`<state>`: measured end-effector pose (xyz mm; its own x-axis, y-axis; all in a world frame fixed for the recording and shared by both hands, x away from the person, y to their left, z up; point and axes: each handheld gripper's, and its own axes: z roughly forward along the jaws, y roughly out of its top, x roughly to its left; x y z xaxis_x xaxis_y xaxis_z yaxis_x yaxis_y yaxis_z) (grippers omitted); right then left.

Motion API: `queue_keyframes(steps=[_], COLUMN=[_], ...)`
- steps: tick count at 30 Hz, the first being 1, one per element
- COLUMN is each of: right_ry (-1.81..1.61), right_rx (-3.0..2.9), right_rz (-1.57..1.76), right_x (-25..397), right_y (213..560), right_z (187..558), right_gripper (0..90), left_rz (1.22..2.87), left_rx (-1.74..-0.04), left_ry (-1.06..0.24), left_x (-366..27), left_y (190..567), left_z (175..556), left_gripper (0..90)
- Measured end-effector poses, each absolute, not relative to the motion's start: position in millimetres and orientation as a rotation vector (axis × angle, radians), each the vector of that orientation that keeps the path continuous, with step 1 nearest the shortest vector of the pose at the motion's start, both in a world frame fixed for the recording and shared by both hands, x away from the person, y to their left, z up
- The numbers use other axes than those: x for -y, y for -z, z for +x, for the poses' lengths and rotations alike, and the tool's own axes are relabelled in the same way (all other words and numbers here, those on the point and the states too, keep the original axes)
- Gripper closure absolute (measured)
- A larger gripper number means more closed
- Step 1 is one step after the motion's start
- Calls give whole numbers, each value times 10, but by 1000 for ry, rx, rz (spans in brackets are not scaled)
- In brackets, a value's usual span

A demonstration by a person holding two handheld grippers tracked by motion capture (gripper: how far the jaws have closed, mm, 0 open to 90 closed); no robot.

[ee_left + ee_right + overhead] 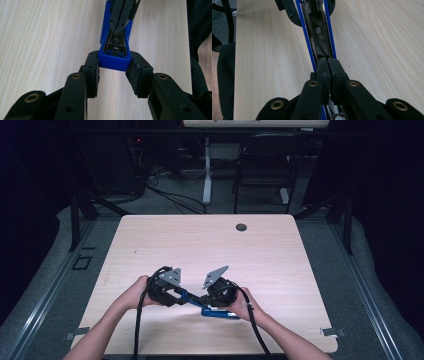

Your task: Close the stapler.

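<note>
step: opening a blue stapler [196, 301] with both tools, looks like the magazine is being exposed for loading or clearing (my read)
left gripper [114, 73]: clamped on the stapler's blue front end, pads [91, 67] pressing either side of it, lower middle of the left gripper view
right gripper [328, 67]: jaws pressed together with no gap, tips sitting in the stapler's open metal channel [318, 30]; can't tell if anything thin is pinched between them
stapler location: lower middle of the high view, on the table [210, 245] near the person's edge, between the two hands
stapler vs tongs: spans from one gripper to the other; in the right gripper view it runs from the jaws up to top centre
how to do it well: keep the left clamp firm and level so the body can't twist; work the right tips straight along the channel, not sideways
risk: blue end slipping out of the left pads if pulled hard
</note>
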<state>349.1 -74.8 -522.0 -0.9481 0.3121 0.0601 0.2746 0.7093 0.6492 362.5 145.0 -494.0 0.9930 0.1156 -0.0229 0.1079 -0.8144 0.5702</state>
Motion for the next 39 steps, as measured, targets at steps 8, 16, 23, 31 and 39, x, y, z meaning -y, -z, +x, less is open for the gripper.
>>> queue_keyframes(steps=[8, 16, 23, 31, 39], right_ry=[-1088, -1085, -1099, -1097, -1087], right_rx=[-2855, -2855, -2851, -2848, -2850], right_rz=[497, 505, 522, 527, 528], right_x=[767, 854, 926, 962, 1019], right_y=[5200, 5135, 5102, 5093, 5082], right_z=[3481, 3472, 3463, 3466, 3460], right_gripper=[886, 887, 888, 890, 889], left_rz=[2500, 2482, 2480, 2537, 2487], left_rx=[-137, -98, -60, -47, -44], left_ry=[-22, -22, -20, -46, -24], left_x=[-1405, -1263, -1153, -1028, -999], left_y=[4904, 4804, 4754, 4887, 4916], left_z=[3614, 3618, 3627, 3598, 3621], left_gripper=[633, 638, 641, 628, 643])
